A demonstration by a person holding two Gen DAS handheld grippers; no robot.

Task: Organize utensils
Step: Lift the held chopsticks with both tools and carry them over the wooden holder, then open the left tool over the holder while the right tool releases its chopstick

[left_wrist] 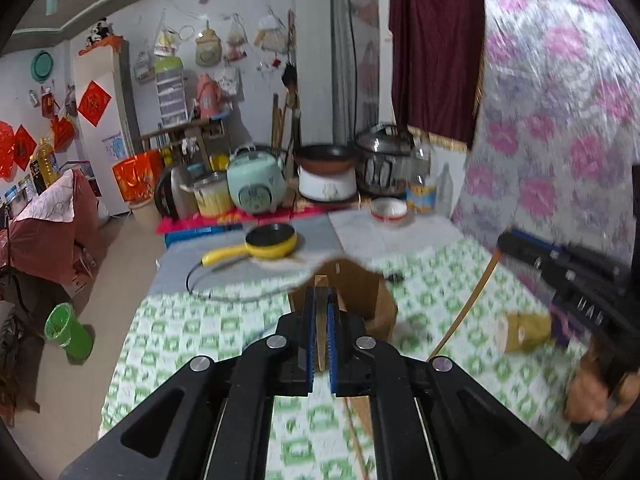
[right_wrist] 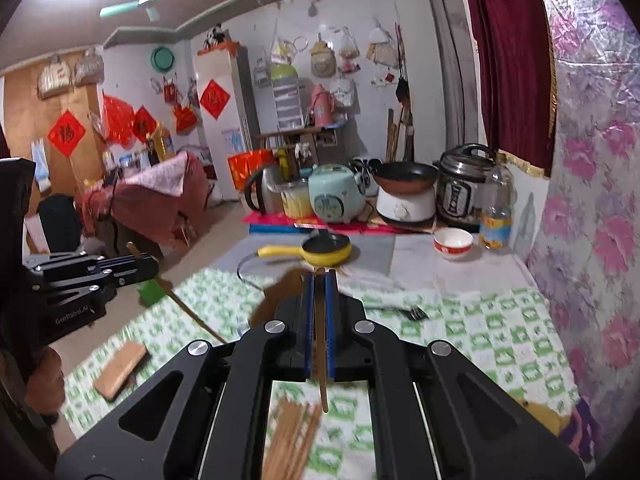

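Note:
In the left wrist view my left gripper (left_wrist: 320, 294) is shut on a single wooden chopstick (left_wrist: 320, 332), held above the green-checked tablecloth (left_wrist: 208, 332). Just beyond its tips stands a brown cardboard box (left_wrist: 360, 288). My right gripper (left_wrist: 506, 240) shows at the right, shut on another chopstick (left_wrist: 464, 308) that hangs down and left. In the right wrist view the right gripper (right_wrist: 319, 277) clamps its chopstick (right_wrist: 322, 384) between blue pads. Below it a loose pile of chopsticks (right_wrist: 292, 440) lies on the cloth. The left gripper (right_wrist: 148, 264) appears at the left with its chopstick (right_wrist: 196, 316).
A yellow electric pan (right_wrist: 326, 252) with its cord, a red-and-white bowl (right_wrist: 452, 242) and a black fork (right_wrist: 404, 312) lie farther back. Cookers and pots (right_wrist: 336, 196) line the far end. A flat brown block (right_wrist: 120, 368) lies near the left table edge. A floral wall (right_wrist: 592, 200) runs along the right.

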